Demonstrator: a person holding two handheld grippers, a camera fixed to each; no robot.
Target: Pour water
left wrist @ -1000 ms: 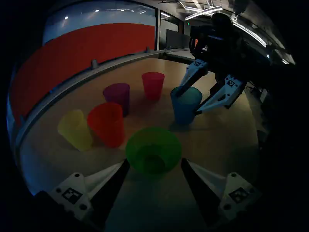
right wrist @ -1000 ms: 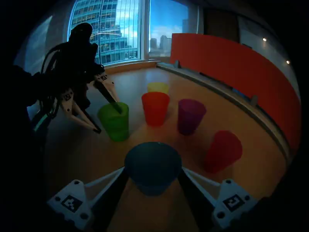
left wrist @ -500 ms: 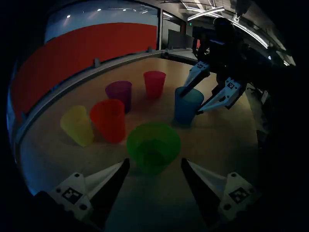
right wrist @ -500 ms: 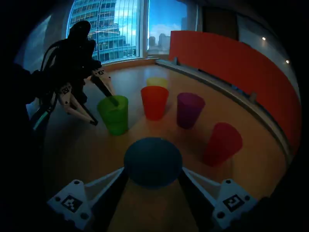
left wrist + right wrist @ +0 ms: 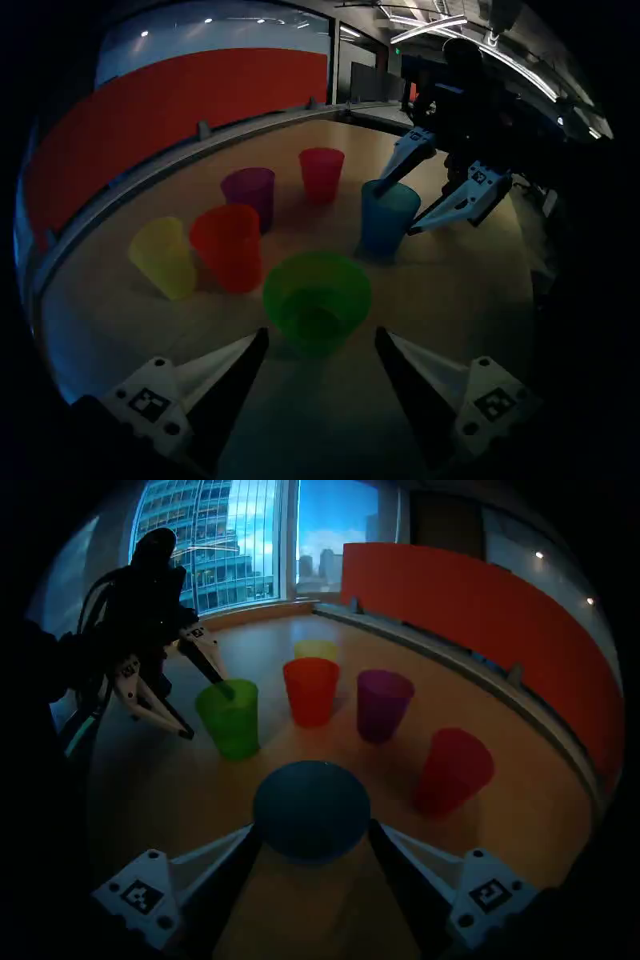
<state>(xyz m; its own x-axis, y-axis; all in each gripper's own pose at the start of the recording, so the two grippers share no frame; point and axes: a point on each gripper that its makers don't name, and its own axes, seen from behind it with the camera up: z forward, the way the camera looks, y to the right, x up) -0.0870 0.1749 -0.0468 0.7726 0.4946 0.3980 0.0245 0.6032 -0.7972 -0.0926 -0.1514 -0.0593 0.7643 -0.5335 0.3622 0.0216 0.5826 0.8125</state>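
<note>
Blue cup (image 5: 311, 810) stands upright on the table (image 5: 448, 288) between the right gripper (image 5: 313, 826) fingers, spread; green cup (image 5: 318, 300) likewise at the left gripper (image 5: 320, 332), pinch contact can't be told; no tilt yet, so pouring probably all remains.

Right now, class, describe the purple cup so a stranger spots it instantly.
Find the long red wall beside the table. In the cup row along it, the purple cup stands between the orange cup and the red cup, alone in purple.
</note>
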